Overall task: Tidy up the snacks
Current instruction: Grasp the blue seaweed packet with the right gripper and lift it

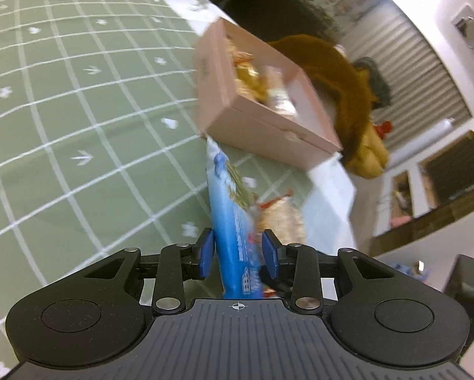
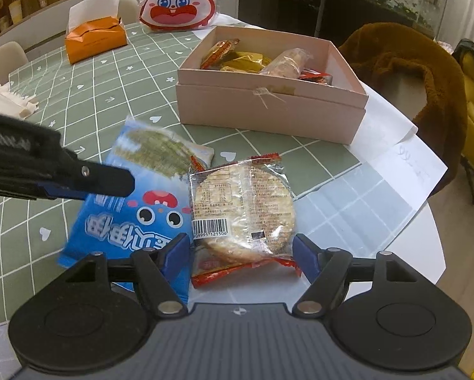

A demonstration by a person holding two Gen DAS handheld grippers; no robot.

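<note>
My left gripper (image 1: 238, 253) is shut on a blue snack packet (image 1: 233, 237) and holds it edge-on, tilted, in front of the pink box (image 1: 255, 126). In the right wrist view the same packet (image 2: 132, 212) is lifted at its left edge by the left gripper's fingers (image 2: 110, 183). My right gripper (image 2: 240, 253) is open, its jaws on either side of a clear-wrapped round rice cracker (image 2: 243, 209) lying on the table. The open pink box (image 2: 268, 107) behind holds several wrapped snacks.
Green checked tablecloth (image 2: 88, 95) covers the table. An orange tissue box (image 2: 94, 38) and a rabbit-face bag (image 2: 178, 0) stand at the back. A white paper sheet (image 2: 404, 158) lies right of the box. A chair with a brown coat (image 2: 411, 66) stands beyond the table edge.
</note>
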